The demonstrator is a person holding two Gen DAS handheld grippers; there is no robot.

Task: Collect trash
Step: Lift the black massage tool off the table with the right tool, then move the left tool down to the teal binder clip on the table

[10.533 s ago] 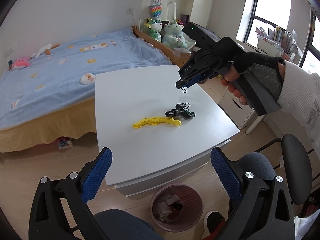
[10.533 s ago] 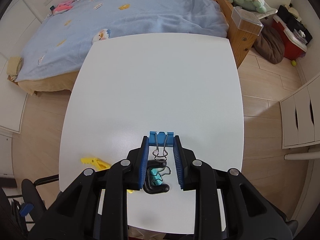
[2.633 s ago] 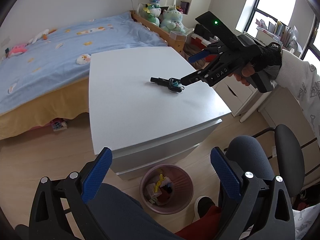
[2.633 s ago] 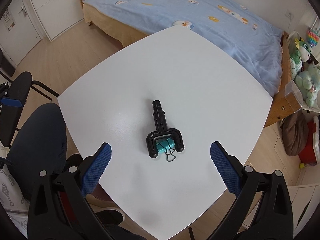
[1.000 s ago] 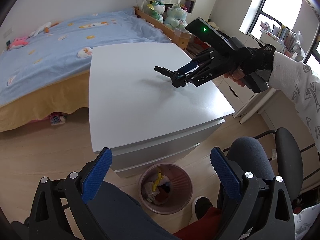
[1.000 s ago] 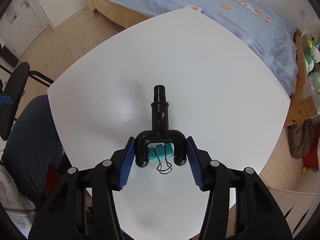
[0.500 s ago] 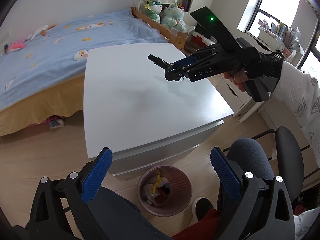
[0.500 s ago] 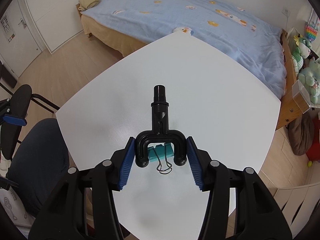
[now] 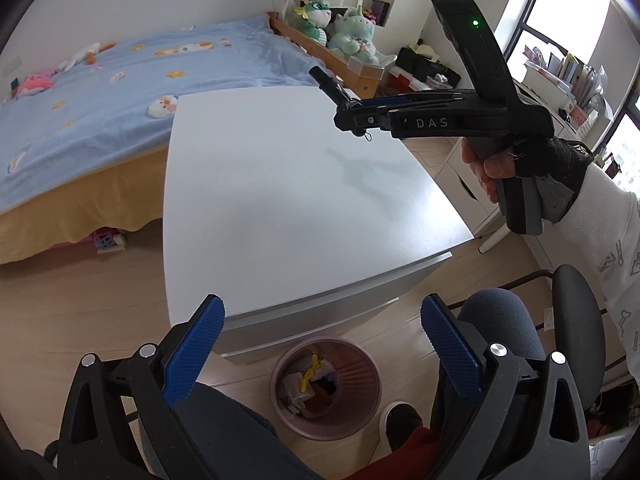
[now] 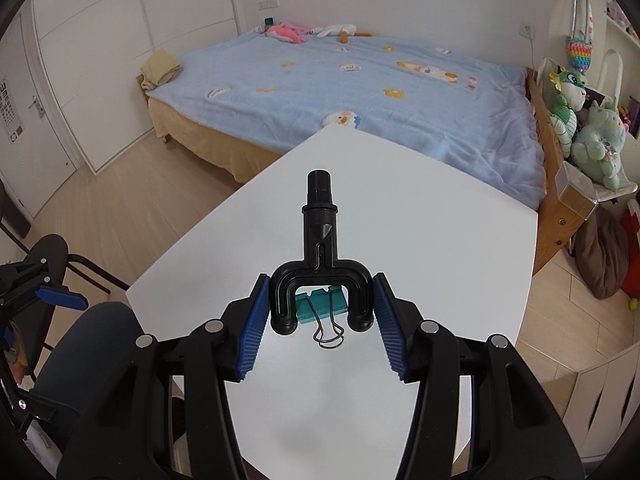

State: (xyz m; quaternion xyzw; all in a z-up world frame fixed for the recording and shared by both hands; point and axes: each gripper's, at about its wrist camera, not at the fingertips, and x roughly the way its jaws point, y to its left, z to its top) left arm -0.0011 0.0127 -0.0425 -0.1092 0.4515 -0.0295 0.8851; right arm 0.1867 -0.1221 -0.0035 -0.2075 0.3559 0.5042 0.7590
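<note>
Aloft, right hand-held gripper (image 10: pixel 320 312) clamps black fork-shaped part (image 10: pixel 320 256).

A: How is the right gripper (image 10: pixel 320 312) held?
B: Raised, clamped on something black; it is gripped by a gloved hand (image 9: pixel 520 160).
A: The left gripper (image 9: pixel 320 344)?
B: Spread wide; nothing is held.

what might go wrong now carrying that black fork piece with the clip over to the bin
The teal binder clip only sits inside the black U-shaped part that the right gripper pinches by its prongs, so it may drop out. The pink bin lies low beside the table, so a release from high up could miss.
</note>
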